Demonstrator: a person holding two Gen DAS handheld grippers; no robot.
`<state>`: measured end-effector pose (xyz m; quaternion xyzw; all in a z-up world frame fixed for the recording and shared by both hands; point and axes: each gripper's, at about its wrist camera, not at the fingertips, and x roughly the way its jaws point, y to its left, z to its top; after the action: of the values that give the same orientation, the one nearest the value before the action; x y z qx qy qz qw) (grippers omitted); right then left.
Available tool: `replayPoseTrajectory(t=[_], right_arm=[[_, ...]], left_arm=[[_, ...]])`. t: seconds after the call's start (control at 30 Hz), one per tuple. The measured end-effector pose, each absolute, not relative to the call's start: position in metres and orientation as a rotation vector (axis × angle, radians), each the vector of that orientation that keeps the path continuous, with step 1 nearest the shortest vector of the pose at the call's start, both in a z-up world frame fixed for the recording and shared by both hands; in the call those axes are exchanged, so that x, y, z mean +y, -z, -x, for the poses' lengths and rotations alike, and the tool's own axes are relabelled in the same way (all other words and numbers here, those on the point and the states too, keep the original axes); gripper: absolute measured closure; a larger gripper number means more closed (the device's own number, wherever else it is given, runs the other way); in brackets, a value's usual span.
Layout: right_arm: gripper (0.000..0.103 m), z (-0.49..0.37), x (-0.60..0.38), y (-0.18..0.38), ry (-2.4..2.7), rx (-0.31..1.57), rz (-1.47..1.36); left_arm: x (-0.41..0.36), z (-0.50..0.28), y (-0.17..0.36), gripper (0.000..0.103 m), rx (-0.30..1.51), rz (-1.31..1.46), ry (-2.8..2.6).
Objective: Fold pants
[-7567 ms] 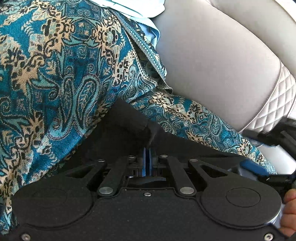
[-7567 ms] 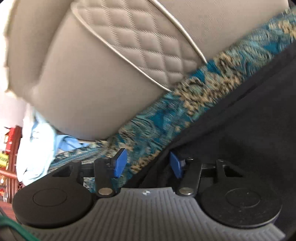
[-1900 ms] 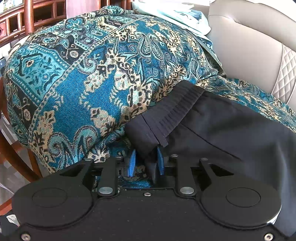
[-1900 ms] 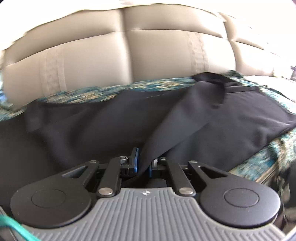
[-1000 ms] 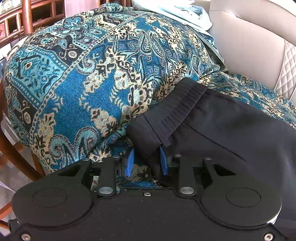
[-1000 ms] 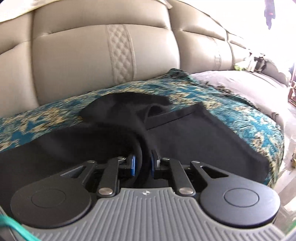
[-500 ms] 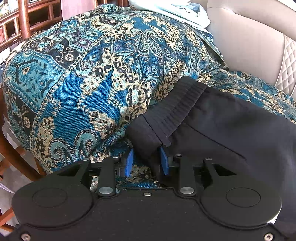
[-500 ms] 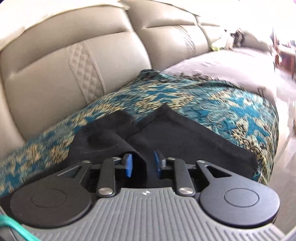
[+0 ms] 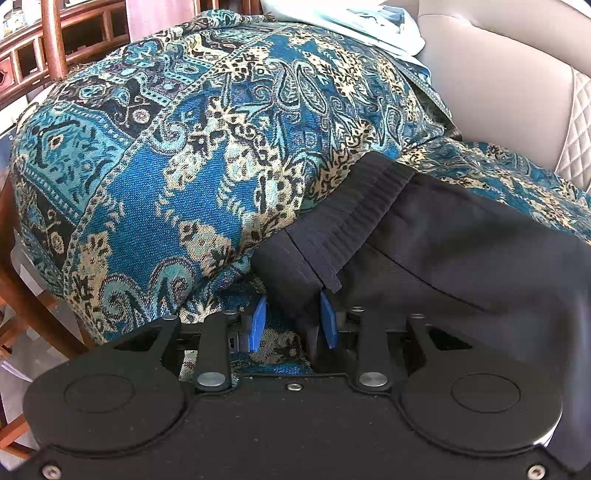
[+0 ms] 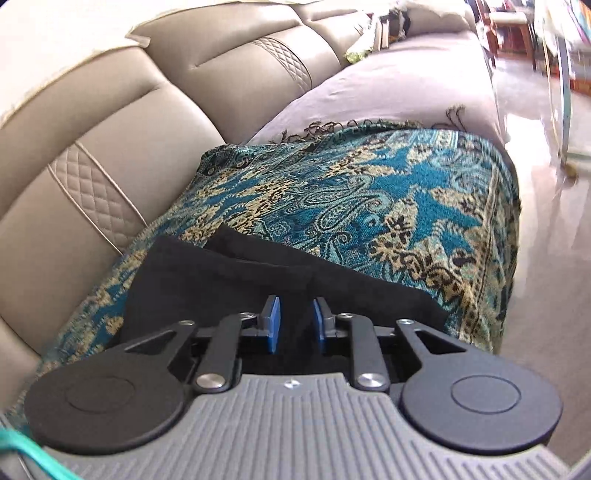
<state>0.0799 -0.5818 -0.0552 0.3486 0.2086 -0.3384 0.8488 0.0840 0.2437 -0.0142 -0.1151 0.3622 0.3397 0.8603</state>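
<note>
The pants (image 9: 461, 258) lie on a throw (image 9: 184, 166) spread over the sofa (image 9: 498, 92) seat. In the left wrist view the waistband (image 9: 354, 221) sits left, against the draped armrest, with the legs running right. The left hand-held gripper (image 9: 291, 325) stands at the waistband corner, its jaws apart around the fabric. A shirt (image 9: 351, 18) lies on the armrest behind. In the right wrist view the right hand-held gripper (image 10: 295, 323) hovers over the pants' (image 10: 240, 280) far end, jaws apart; the throw (image 10: 388, 206) extends beyond, the backrest (image 10: 147, 122) left.

Beige leather sofa (image 10: 155, 122) w/ paisley throw (image 9: 177, 155) — glossy floor (image 10: 546, 206).
</note>
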Motion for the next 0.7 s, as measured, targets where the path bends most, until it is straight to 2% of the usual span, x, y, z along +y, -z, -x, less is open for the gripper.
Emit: replayPoseTrajectory(t=[0.03,0.1,0.13,0.43,0.47,0.5,0.53,0.57,0.63,0.7], right_arm=[[0.071,-0.076,-0.584,0.055,0.722,0.428,-0.753],[0.058,-0.073,-0.587,0.055,0.754,0.418,-0.758],[0.045,-0.074,-0.588,0.054,0.77,0.419,-0.74],[0.035,-0.104,-0.569,0.059,0.753,0.484,-0.497],[0.045,-0.107,-0.568,0.059,0.756,0.49,-0.472],[0.049,-0.112,-0.566,0.059,0.758,0.499,-0.448],[0.072,-0.114,-0.564,0.058,0.767,0.505,-0.427],[0.084,-0.116,-0.562,0.056,0.766,0.511,-0.421],[0.093,-0.115,-0.563,0.053,0.766,0.502,-0.467],[0.094,-0.11,-0.566,0.051,0.769,0.479,-0.53]], left_arm=[[0.244,-0.084,0.014,0.071,0.761,0.241,-0.715],[0.244,-0.084,0.014,0.071,0.761,0.241,-0.717],[0.244,-0.084,0.014,0.071,0.761,0.241,-0.719],[0.244,-0.087,0.014,0.071,0.766,0.228,-0.73],[0.244,-0.087,0.014,0.071,0.767,0.227,-0.731],[0.244,-0.087,0.014,0.071,0.767,0.227,-0.732],[0.245,-0.087,0.014,0.071,0.767,0.226,-0.732],[0.245,-0.087,0.014,0.071,0.766,0.225,-0.733],[0.244,-0.087,0.014,0.071,0.765,0.221,-0.736],[0.244,-0.088,0.014,0.071,0.765,0.218,-0.738]])
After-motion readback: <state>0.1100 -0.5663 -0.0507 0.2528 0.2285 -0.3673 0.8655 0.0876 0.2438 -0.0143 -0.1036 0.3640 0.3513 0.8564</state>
